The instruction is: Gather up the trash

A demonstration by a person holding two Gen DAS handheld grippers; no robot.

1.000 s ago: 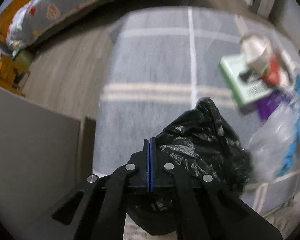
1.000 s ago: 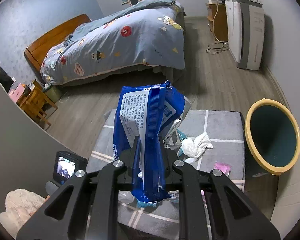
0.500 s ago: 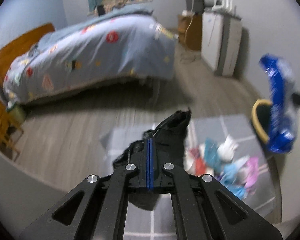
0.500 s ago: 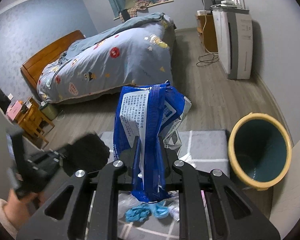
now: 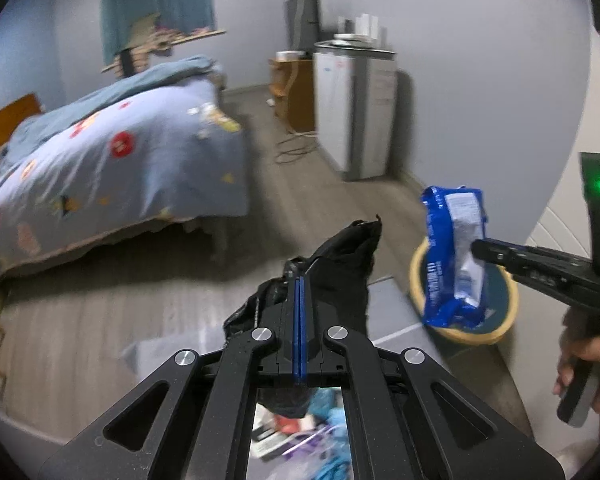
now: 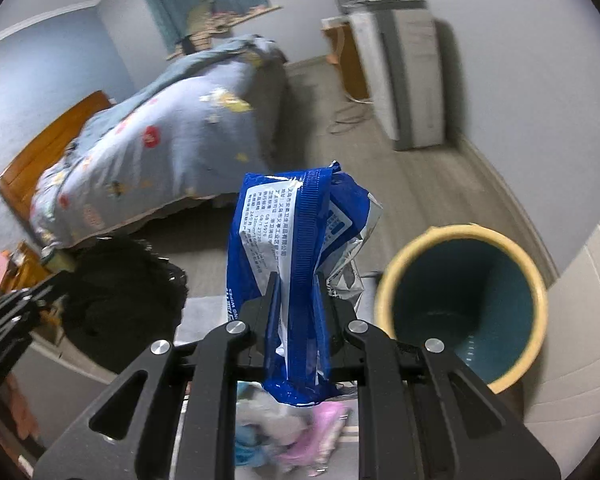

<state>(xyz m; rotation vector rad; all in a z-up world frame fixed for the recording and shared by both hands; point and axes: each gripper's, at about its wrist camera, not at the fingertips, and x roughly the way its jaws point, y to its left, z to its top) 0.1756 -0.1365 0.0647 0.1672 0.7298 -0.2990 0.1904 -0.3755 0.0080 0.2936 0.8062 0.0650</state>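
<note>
The trash pile (image 6: 288, 436) under the fingers is mostly a blur, can't really tell what's what. The bed (image 5: 100, 160) is smeared too, and the right hand (image 5: 592, 372) gets chopped off by the edge.

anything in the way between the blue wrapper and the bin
Nothing visible. The right gripper holds the blue wrapper up in the air, left of the bin, whose mouth is open. The left gripper's black bag hangs on the far side.

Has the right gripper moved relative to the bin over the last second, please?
Yes. The right gripper, shut on the blue wrapper, has come closer to the bin, which looms larger and nearer in its view.
</note>
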